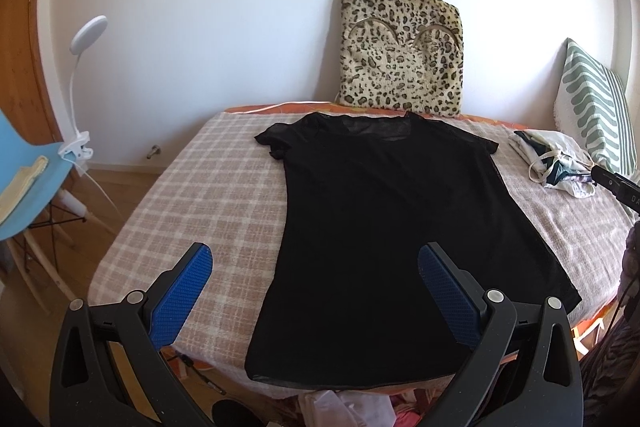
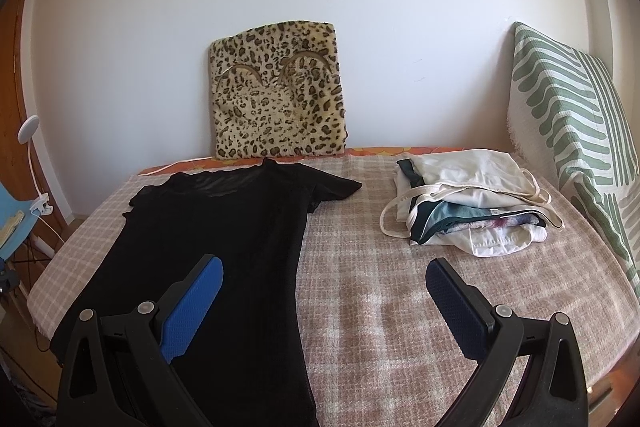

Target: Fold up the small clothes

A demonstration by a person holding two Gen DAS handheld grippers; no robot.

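Both grippers' ribbed blue jaws spread wide; sheer black T-shirt (image 1: pixel 384 227) flat on plaid blanket (image 2: pixel 400 287).

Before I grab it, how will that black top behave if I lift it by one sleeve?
The black top is probably very floppy: it lies flat and thin on the checked blanket, so the body would likely sag and trail. It looks sheer near the neckline, so probably light. The blanket looks fuzzy, so the fabric may cling and drag rather than slide. Both grippers hover open.

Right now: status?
Left tongs open, right tongs open, both empty. Black top flat on blanket, unfolded. Clothes pile clear of it.
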